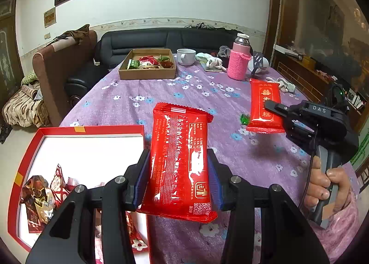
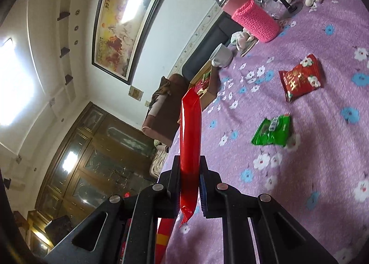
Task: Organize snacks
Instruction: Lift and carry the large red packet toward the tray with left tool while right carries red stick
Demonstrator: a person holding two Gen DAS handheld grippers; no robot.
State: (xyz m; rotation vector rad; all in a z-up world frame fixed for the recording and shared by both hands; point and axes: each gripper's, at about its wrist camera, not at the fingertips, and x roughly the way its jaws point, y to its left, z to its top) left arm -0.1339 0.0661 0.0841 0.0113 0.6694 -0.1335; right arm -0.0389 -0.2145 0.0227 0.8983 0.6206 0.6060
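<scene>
Pinching a glossy red foil snack packet (image 1: 180, 160) widthways in my left gripper (image 1: 180, 171) above the red-rimmed white-lined gift box (image 1: 80, 130); farther off, my right gripper (image 2: 189, 181) clamps a second red packet (image 2: 190, 139) edge-on over the purple floral tablecloth (image 1: 184, 93).

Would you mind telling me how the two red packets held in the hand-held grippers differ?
The left packet is gripped across its width, showing its printed back; the right packet is pinched across its thin thickness, showing gold characters on its front. Both are glossy red and lifted off the table.
</scene>
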